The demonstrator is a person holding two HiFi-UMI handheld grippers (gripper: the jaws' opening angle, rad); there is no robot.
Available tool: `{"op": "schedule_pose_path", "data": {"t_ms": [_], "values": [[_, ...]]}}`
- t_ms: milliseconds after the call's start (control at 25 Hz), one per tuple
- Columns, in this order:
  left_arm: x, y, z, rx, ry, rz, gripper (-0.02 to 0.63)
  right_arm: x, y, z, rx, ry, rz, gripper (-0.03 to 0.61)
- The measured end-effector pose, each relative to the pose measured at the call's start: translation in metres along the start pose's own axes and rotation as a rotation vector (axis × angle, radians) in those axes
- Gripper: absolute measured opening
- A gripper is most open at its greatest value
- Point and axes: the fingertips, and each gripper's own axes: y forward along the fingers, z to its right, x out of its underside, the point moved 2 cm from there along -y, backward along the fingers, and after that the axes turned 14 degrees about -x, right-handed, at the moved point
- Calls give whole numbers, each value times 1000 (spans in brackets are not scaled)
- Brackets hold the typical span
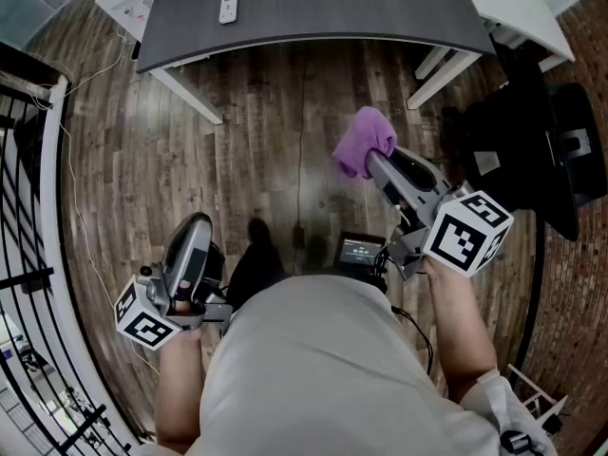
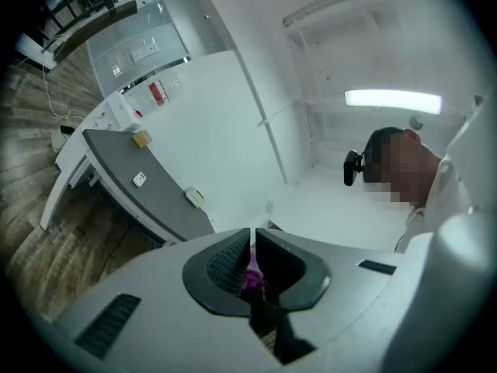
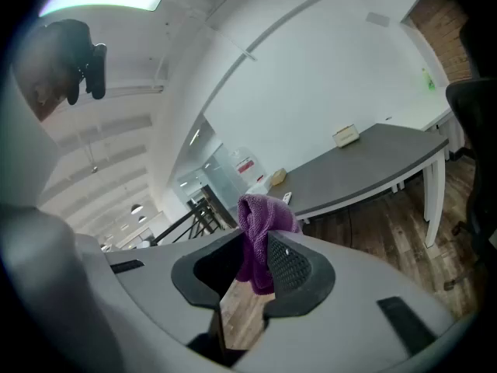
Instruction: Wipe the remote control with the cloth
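Wiping has not begun. The right hand-held gripper [image 1: 378, 162] is clamped on the purple cloth [image 1: 363, 139]. The left hand-held gripper [image 1: 196, 224] is closed. The remote control [image 1: 228, 8] lies on the table [image 1: 361, 8] (well apart from both).

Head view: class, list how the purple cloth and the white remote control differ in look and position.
Colour: the cloth is purple, the remote control white. Shape: the cloth is bunched up, the remote control a flat oblong. Place: the cloth is clamped in the right claw over the wooden floor; the remote control lies free on the grey table. Shared: neither touches the other.
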Motion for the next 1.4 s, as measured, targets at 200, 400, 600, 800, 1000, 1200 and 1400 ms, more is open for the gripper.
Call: {"op": "schedule_pose_path", "data": {"t_ms": [200,400,600,800,1000,1200,1400], "values": [[-9,5,-18,-4,-24,-17,18,3,8,2,36,13,-22,87],[-49,65,-90,19,-67,-60,18,-18,73,37,105,19,-38,88],[-94,138,-140,38,-28,-141,18,-48,129,62,183,33,-44,87],[-128,194,-189,49,79,-234,20,-78,190,70,227,4,-53,88],[-135,230,-226,12,194,-314,91,-96,229,83,258,-61,-104,87],[-125,270,-255,-66,260,-355,127,-113,262,125,262,-109,-210,87],[-111,316,-293,-211,398,-409,134,-118,303,180,210,-221,-409,88]]}}
